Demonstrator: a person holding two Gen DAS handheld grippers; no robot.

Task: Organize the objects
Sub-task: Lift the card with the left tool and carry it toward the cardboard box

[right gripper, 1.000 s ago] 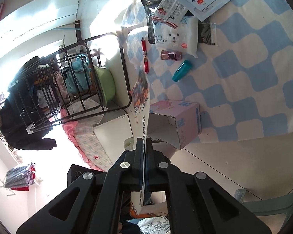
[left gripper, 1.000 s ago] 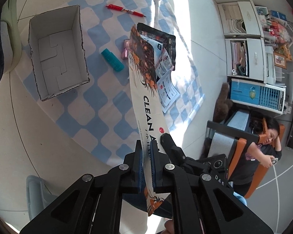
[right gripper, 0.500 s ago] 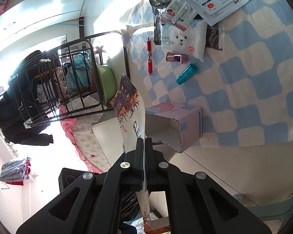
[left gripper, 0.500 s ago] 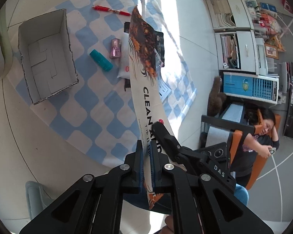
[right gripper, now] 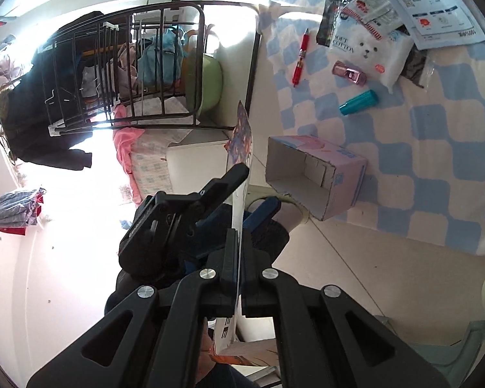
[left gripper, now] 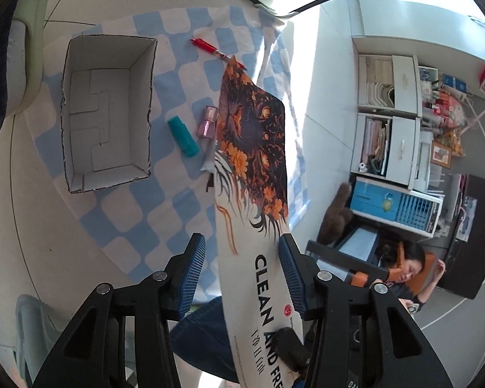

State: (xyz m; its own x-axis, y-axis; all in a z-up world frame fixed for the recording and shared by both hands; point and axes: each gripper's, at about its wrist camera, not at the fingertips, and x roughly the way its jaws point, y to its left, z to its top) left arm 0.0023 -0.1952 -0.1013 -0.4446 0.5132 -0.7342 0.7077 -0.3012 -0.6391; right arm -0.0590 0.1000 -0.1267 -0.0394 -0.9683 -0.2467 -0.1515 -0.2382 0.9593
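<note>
A long flat packet (left gripper: 252, 174) printed with orange flowers and "CLEAN AND FRESH" hangs in the air above the blue-checked cloth (left gripper: 145, 213). My right gripper (right gripper: 239, 236) is shut on it, edge-on. The jaws of my left gripper (left gripper: 241, 241) are opening, with the packet loose between the blue pads (left gripper: 190, 274). In the right wrist view my left gripper (right gripper: 253, 190) straddles the packet just ahead. An open cardboard box (left gripper: 106, 119) (right gripper: 310, 177) lies empty on the cloth. Beside it are a teal tube (left gripper: 182, 135), a pink bottle (left gripper: 208, 121) and a red pen (left gripper: 210, 47).
A white cotton pack (right gripper: 368, 51), a black pouch (right gripper: 333, 9) and a leaflet (right gripper: 436, 22) lie at the cloth's far end. A black wire rack (right gripper: 129, 64) stands past the cloth. A person (left gripper: 404, 268) sits near shelves (left gripper: 394, 113).
My left gripper's jaws have spread off the packet, which now faces that camera flat instead of edge-on. The right gripper has risen with the packet, and the box sits lower in its view.
</note>
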